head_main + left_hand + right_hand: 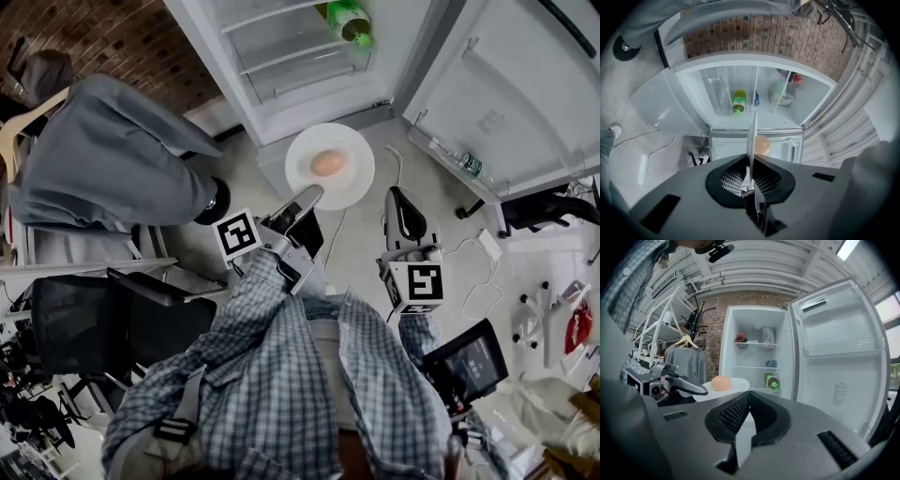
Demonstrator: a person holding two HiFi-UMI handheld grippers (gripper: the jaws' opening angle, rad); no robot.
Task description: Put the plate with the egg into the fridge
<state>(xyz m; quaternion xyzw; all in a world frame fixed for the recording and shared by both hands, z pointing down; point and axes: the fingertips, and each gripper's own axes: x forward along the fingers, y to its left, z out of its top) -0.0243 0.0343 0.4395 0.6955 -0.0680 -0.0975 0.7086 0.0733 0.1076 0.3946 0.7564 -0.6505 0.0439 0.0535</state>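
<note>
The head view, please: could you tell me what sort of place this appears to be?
Probably a workshop or lab space rather than a home kitchen: an open fridge stands against a bare brick wall, with an office chair and loose cables on the floor.

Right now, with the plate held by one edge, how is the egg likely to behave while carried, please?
The egg is rounded and lies loose on the smooth plate, so it will probably roll if the plate tilts. The left claw grips only one rim, so wobble seems likely. The shell is probably fragile; a fall could crack it.
</note>
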